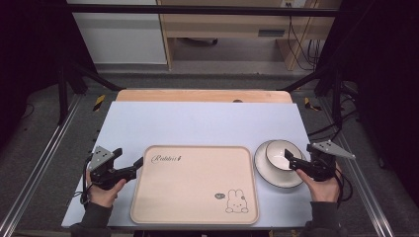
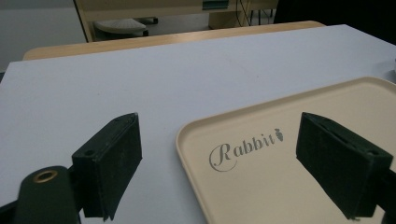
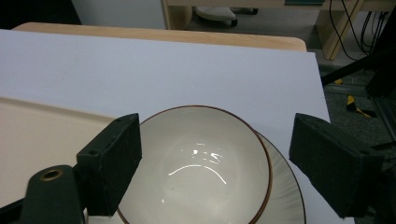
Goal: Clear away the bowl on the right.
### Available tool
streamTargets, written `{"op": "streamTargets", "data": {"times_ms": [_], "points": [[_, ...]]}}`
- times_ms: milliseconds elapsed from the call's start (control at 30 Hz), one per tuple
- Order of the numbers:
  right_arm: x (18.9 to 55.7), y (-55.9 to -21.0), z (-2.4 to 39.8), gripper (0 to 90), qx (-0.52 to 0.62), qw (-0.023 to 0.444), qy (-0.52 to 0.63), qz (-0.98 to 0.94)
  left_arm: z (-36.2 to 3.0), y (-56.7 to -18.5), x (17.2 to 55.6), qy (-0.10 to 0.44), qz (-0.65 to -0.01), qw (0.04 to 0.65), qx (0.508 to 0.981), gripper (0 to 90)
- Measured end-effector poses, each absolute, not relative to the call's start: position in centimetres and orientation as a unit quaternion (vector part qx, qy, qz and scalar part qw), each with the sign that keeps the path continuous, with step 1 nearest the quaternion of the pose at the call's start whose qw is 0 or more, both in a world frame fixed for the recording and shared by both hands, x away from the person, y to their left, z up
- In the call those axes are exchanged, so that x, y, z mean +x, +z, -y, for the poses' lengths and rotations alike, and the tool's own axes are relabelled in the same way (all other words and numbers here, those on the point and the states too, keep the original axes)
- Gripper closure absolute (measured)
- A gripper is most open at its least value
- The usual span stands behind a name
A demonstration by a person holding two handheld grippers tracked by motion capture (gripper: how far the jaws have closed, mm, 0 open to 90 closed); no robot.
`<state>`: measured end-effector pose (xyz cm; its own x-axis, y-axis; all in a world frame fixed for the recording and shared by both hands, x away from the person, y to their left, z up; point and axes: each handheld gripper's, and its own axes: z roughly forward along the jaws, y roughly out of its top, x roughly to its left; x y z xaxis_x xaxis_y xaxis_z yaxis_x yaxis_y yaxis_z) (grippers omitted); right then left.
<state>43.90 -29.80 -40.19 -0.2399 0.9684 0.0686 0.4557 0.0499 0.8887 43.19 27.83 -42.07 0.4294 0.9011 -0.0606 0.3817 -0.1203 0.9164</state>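
A beige tray (image 1: 192,192) with a rabbit drawing and the word "Rabbit" lies at the front middle of the table. To its right a white bowl (image 1: 279,152) with a brown rim sits on a white plate (image 1: 269,175). My left gripper (image 1: 128,158) hovers open at the tray's far left corner; in the left gripper view its jaws (image 2: 217,119) stand either side of that corner of the tray (image 2: 280,186). My right gripper (image 1: 299,152) is open at the bowl's right side. In the right gripper view the bowl (image 3: 201,163) lies below and between the wide-apart jaws (image 3: 217,121), untouched, on the plate (image 3: 285,200).
A pale sheet (image 1: 197,123) covers the wooden table (image 1: 202,95), bare behind the tray. Black frame posts (image 1: 336,94) and rails flank the table. A wooden desk (image 1: 222,29) with cables stands beyond the far edge.
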Motion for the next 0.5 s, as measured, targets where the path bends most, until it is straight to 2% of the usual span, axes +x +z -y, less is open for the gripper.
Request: {"op": "streamTargets", "data": {"times_ms": [367,500], "points": [[44.9,-41.4,31.3,25.6,0.574,0.28,0.395,-0.66,-27.7,-42.1,43.2,0.27,-0.459,0.476,0.7,13.7],[45.5,-41.8,31.2,31.0,0.577,0.265,0.375,-0.675,-27.6,-42.1,43.2,0.271,-0.458,0.474,0.701,13.7]]}}
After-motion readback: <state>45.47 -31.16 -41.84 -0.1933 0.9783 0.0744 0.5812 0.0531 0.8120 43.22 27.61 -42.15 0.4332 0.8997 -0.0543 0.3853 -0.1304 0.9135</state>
